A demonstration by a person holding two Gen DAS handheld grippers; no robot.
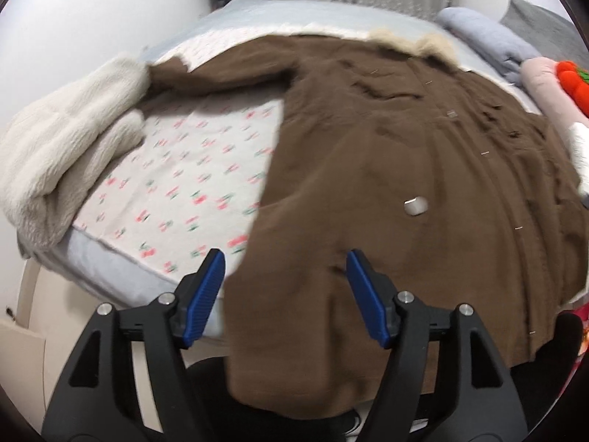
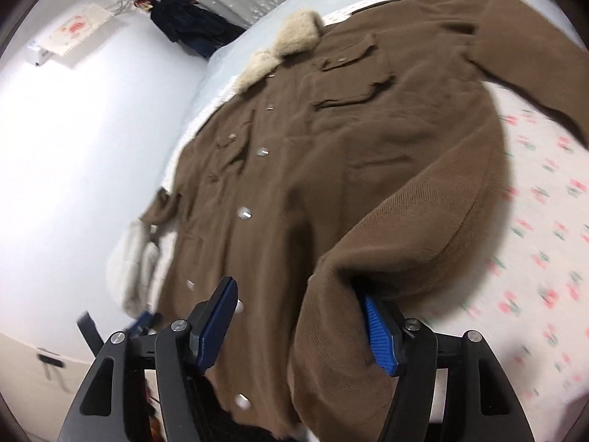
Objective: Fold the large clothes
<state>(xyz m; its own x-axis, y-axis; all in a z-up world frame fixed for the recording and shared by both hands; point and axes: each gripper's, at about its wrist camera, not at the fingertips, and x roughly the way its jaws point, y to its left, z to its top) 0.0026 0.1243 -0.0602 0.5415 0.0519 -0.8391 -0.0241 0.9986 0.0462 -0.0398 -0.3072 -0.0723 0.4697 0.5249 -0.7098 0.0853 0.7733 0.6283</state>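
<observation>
We see the brown buttoned coat with a cream fleece collar [image 2: 331,169] spread across the cherry-print bed sheet [image 1: 191,169], hem overhanging the near edge; left gripper [image 1: 285,276] and right gripper [image 2: 298,313] jaws spread, pinching nothing

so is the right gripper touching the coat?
Touching. In the right wrist view the right gripper stands open, but a fold of the coat drapes over the tip of its right finger; the left finger looks clear.
</observation>
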